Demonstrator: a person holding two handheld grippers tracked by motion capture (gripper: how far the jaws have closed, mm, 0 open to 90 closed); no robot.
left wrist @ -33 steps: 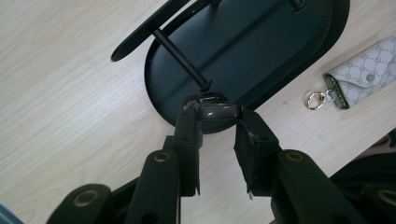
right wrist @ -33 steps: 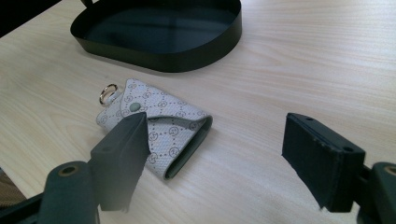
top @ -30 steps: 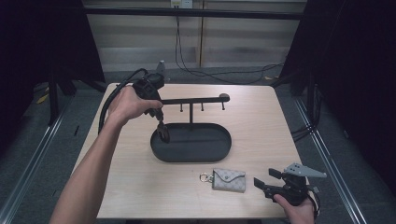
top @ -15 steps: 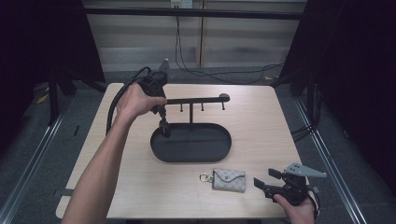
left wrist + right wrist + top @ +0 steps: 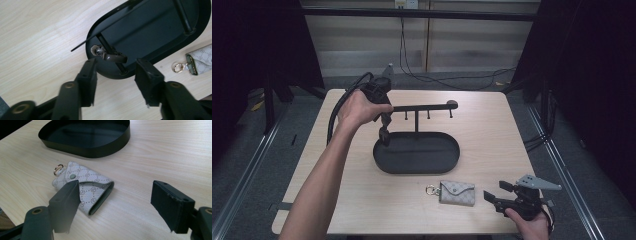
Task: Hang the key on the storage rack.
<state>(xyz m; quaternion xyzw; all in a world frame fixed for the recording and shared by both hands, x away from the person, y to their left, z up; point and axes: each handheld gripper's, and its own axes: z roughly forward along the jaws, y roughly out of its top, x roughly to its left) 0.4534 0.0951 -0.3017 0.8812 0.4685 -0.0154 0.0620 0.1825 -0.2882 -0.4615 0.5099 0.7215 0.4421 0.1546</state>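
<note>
**Left tool.** The left tool (image 5: 384,135) stands over the 9 o'clock end of the black oval tray (image 5: 453,161), reaching down from the hand above it. In the left gripper view the left tool (image 5: 117,63) has its jaws parted, and they have just been opening. A small brown key fob (image 5: 113,57) hangs on the end peg of the hanger stand (image 5: 422,107), beyond the pads. No pad presses on it. The fob appears to carry its own weight on the peg, which is the likely reason for the release. The tray lies under the pegs and would catch anything that slips off.

**Right tool.** The right tool (image 5: 497,191) rests low at the 5 o'clock corner of the bench (image 5: 492,125). In the right gripper view the right tool (image 5: 117,187) is open wide and holds nothing.

**Next item.** A grey patterned key pouch (image 5: 457,192) lies flat on the bench at 6 o'clock, between the tray and the right tool. Its gold ring (image 5: 431,190) points toward 9 o'clock. From the right tool's camera, the key pouch (image 5: 85,187) sits just ahead of one pad, off the centre line. Judgement: the right tool waits in position for this pouch and would need a sideways shift before closing.

**Caution.** Withdraw the left tool straight back, or a pad may knock the fob off its peg.
</note>
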